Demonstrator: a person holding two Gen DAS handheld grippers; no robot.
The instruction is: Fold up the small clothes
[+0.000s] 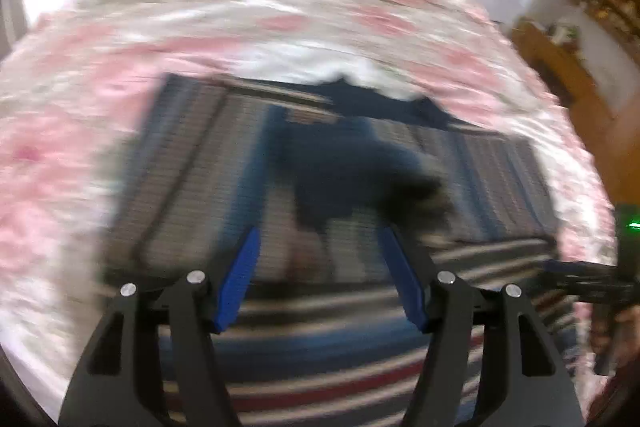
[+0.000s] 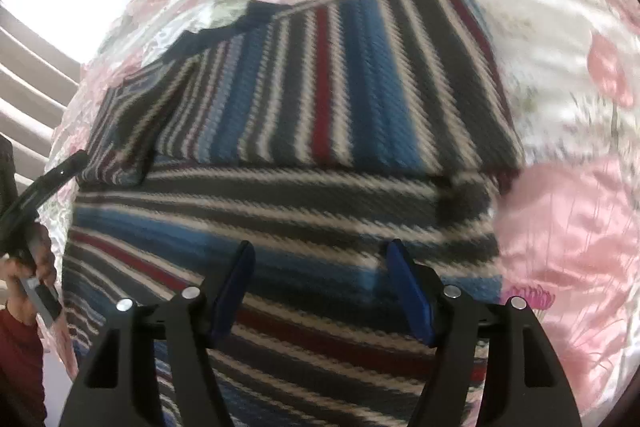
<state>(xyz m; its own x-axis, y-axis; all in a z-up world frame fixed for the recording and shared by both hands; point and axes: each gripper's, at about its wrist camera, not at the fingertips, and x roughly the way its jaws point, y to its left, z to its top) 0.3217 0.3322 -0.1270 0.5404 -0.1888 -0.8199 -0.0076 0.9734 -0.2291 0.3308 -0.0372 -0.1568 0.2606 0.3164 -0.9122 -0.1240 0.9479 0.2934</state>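
Striped sweater (image 2: 304, 115), knitted in blue, dark grey, cream and red bands, lies spread on the bed, over a pink floral bedspread (image 2: 580, 227). One sleeve is folded across the body, its stripes running crosswise to the rest. Left claw (image 1: 318, 247) hovers above the sweater, jaws spread wide with nothing between them. Right claw (image 2: 320, 267) likewise hangs over the sweater's lower part, wide open and empty. Both views are motion-blurred.
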